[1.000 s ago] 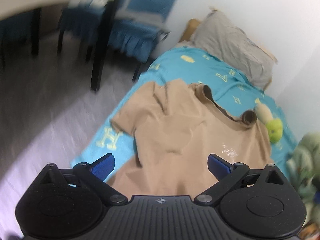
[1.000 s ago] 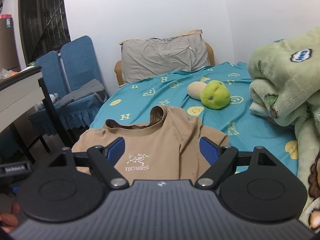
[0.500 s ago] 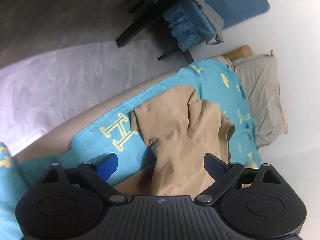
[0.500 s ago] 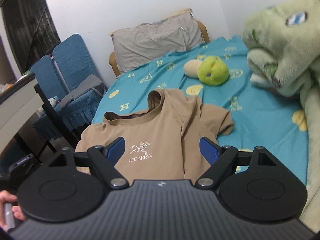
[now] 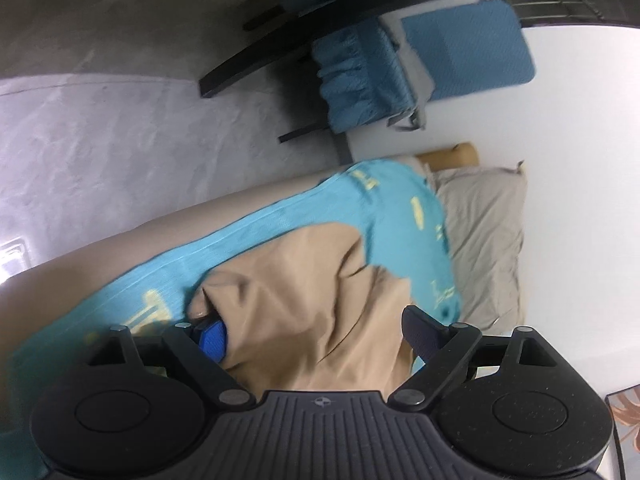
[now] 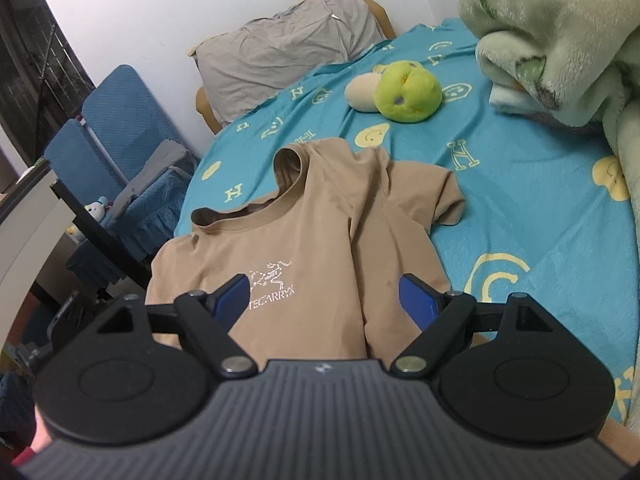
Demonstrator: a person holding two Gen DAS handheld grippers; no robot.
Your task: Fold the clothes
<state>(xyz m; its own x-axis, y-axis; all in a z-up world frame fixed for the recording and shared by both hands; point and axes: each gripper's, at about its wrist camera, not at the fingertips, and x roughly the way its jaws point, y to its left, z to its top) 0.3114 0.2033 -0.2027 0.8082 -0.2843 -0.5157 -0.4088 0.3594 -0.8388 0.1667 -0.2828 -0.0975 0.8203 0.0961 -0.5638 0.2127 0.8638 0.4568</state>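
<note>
While both grippers, left (image 5: 314, 334) and right (image 6: 326, 300), stay apart over the shirt (image 6: 304, 248), a plush (image 6: 408, 90) lies beyond it.

Left gripper (image 5: 316, 336) lower, rolled, closer over the tan T-shirt (image 5: 304, 300); right gripper (image 6: 326, 300) slightly nearer
</note>
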